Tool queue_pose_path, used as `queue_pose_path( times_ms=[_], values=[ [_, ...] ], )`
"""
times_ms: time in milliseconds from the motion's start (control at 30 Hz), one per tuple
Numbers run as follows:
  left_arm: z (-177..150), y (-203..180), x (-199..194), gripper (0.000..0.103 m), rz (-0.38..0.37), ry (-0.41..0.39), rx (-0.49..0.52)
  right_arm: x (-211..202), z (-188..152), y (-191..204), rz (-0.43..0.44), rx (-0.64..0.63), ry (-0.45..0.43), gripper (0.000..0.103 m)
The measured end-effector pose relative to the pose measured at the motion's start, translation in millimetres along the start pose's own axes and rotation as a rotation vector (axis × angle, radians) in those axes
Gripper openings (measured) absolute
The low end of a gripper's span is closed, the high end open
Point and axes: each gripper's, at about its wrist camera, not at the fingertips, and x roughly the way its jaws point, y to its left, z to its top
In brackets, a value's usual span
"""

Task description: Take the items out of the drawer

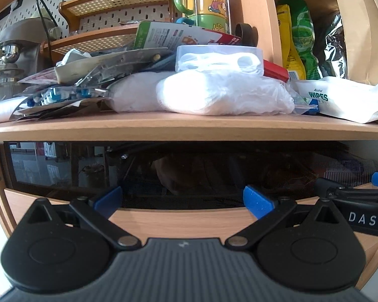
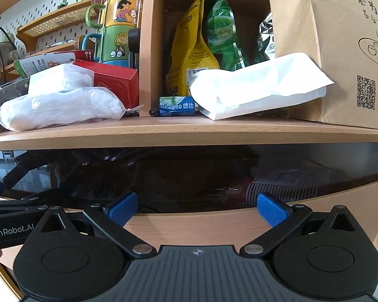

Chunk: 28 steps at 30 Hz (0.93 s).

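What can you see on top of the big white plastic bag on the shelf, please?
A clear lidded tub holding white pieces rests on the white plastic bag, and a red box lies behind it. What is under the bag is hidden.

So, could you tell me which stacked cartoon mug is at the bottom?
The green cartoon mug with the blue handle; yellow and red ones sit above.

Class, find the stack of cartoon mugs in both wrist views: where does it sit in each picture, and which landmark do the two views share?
Left wrist view: the stack of cartoon mugs stands top centre, behind the clutter.
Right wrist view: it stands upper left, just left of the wooden divider.
Shared landmark: the wooden shelf above the dark drawer.
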Motion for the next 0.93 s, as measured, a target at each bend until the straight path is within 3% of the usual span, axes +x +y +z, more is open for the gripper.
queue_pose_path(
  times_ms=[167,333,533,667,800,933],
  values=[
    [3.6,-0.8,-6.6,0.103,-0.011,0.02,0.014,-14.9,-2.1,-14.2,0.065,0.069,0.07,0.103],
    [-2.3,3.6,-37.0,0.103,0.002,0.059,0.036,-45.8,-20.7,-29.3,0.036,0.094,0.128,0.103],
    [-16.9,16.4,-70.9,0.103,0.04,0.209,-0.003,-79.5,-36.3,-34.1,0.002,0.075,0.207,0.103],
    [-24.2,16.4,-92.5,0.103,0.028,0.264,0.033,-102.8,-37.3,-27.9,-0.001,0.015,0.183,0.103],
    [-22.0,23.4,-115.4,0.103,0.024,0.314,-0.023,-125.1,-34.6,-22.0,-0.001,0.023,0.14,0.103],
    [-15.6,27.9,-141.4,0.103,-0.004,0.279,-0.055,-142.2,-29.7,-17.1,0.002,0.03,0.106,0.103]
  ],
)
